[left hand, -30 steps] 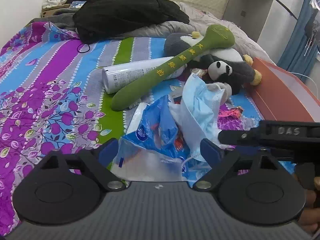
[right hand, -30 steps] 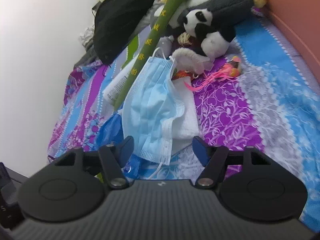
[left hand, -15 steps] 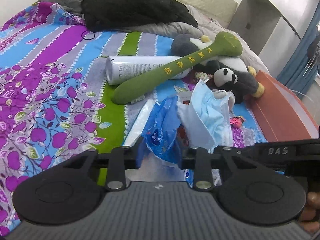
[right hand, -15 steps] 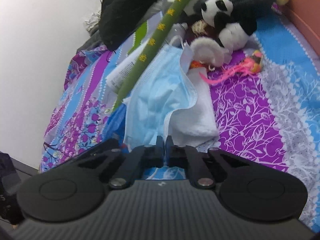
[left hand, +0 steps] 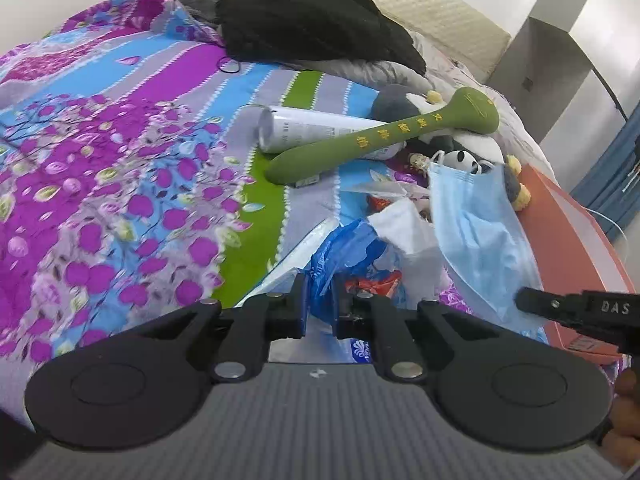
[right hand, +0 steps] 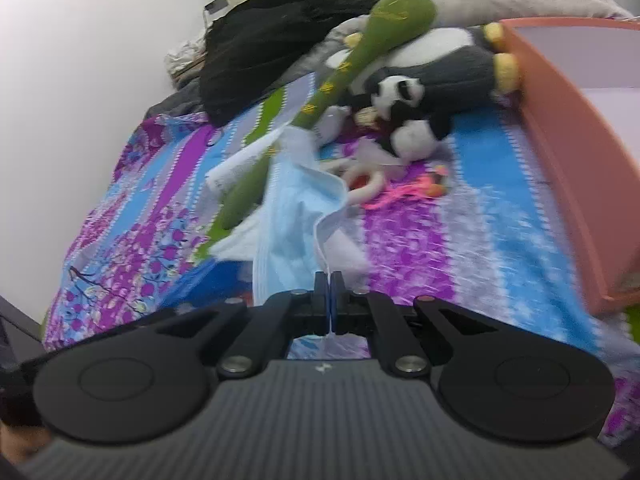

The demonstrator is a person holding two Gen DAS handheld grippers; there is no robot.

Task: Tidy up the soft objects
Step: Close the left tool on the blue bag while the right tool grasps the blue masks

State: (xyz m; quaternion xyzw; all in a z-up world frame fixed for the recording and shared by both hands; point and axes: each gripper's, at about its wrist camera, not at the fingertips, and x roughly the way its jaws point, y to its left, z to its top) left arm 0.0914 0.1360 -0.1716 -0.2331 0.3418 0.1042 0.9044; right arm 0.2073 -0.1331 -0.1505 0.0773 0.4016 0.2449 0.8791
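Observation:
On the flowered bedspread lies a crumpled blue plastic pack (left hand: 348, 248). The jaws of my left gripper (left hand: 320, 308) are closing and pinch a fold of it between them. A light blue face mask (left hand: 476, 232) hangs lifted beside it, with my right gripper (right hand: 329, 292) shut on its lower edge and ear loop; the mask (right hand: 296, 216) drapes away from the jaws. The right gripper's tip (left hand: 524, 300) shows at the right of the left wrist view. A white cloth (left hand: 404, 228) sits between pack and mask.
A green plush mallet (left hand: 380, 140) leans across a white can (left hand: 304, 132). A small panda plush (right hand: 400, 96) and a grey plush (right hand: 460, 64) lie by the orange box (right hand: 568, 152). A black garment (left hand: 312, 28) is heaped at the bed's head. A pink trinket (right hand: 412, 190) lies nearby.
Both grippers went from open to closed: the left onto the blue pack, the right onto the mask. The right one has lifted the mask, and both views have shifted.

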